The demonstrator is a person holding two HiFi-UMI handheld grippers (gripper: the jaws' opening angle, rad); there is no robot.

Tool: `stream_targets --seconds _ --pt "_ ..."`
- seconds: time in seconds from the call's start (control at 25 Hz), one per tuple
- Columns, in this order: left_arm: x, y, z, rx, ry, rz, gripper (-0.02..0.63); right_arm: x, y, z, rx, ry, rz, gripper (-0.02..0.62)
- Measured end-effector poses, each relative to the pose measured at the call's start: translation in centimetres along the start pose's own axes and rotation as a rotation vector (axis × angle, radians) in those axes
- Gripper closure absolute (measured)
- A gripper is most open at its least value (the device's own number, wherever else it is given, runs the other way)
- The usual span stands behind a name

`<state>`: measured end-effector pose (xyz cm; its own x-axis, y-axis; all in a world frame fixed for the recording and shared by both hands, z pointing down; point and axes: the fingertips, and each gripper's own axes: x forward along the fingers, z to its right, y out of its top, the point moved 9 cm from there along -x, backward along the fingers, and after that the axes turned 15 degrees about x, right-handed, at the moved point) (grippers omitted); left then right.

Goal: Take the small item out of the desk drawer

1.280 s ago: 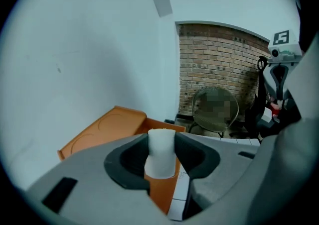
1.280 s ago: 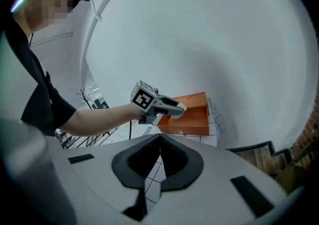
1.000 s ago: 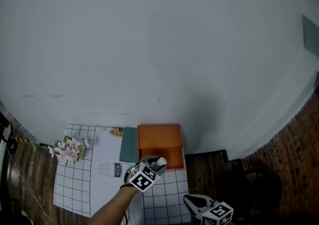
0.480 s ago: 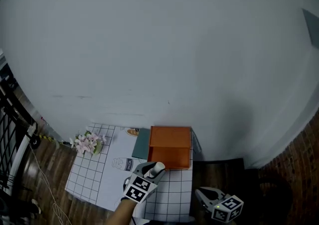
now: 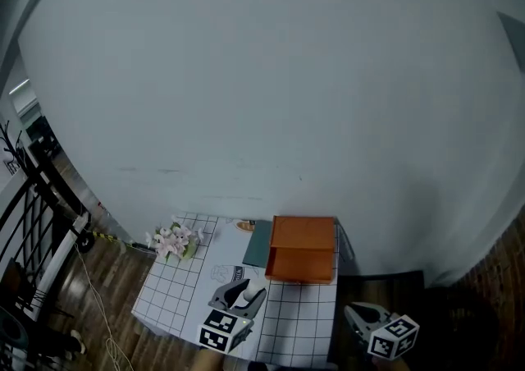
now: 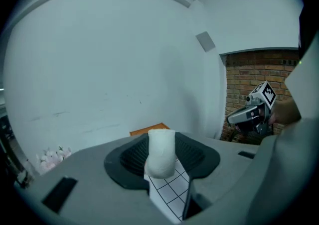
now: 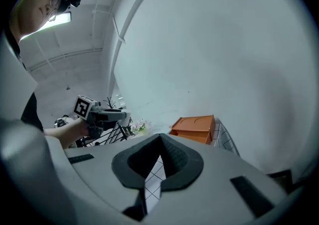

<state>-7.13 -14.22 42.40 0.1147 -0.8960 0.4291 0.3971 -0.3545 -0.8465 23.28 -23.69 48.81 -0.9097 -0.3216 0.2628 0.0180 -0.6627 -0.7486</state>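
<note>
An orange drawer box stands at the back of the table, against the white wall. My left gripper hovers over the gridded cloth, a little in front and to the left of the box. Its jaws are shut on a small white cylindrical item, which stands upright between the pads. The item shows as a white spot in the head view. The box's top edge peeks over the left gripper. My right gripper hangs off the table's right side, its jaws closed and holding nothing; the box lies ahead of it.
A white gridded cloth covers the small table. A bunch of pink flowers sits at its back left. A teal flat panel lies beside the box. A brick wall is to the right, a black railing to the left.
My left gripper has drawn back from the front of the orange box toward the table's near edge, with the white item in its jaws. The head view has tilted up and back.
</note>
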Motion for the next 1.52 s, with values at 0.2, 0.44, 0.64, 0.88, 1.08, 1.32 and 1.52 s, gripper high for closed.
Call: stream_targets --seconds 0.2,0.44,0.64,0.88,1.08,1.32,1.52 --pt "-3.4 -0.8 -2.1 -0.069 0.028 0.062 0.431 1.5 1.7 -2.2 -0.028 -0.047 0.118 0.592" --pt "-6.8 -1.1 -5.9 -0.066 0.041 0.121 0.431 4.2 3.7 -7.1 -0.037 -0.017 0.233 0.592" --pt "-8.3 -1.4 -9.0 -0.076 0.075 0.165 0.431 5.7 5.8 -10.9 -0.059 0.022 0.297 0.592" --pt "-9.7 -1.5 -12.0 -0.067 0.151 0.175 0.432 8.4 10.0 -16.0 -0.248 0.074 0.329 0.592" --pt "-10.1 -1.6 -12.3 -0.088 0.148 0.173 0.433 7.8 9.6 -16.6 -0.285 0.079 0.340 0.592" --pt "-9.1 -0.4 -12.4 -0.083 0.152 0.192 0.433 6.9 6.8 -14.0 -0.210 0.063 0.305 0.592" --pt "-8.8 -0.5 -11.7 -0.089 0.156 0.185 0.433 7.2 6.2 -13.8 -0.212 0.078 0.264 0.592"
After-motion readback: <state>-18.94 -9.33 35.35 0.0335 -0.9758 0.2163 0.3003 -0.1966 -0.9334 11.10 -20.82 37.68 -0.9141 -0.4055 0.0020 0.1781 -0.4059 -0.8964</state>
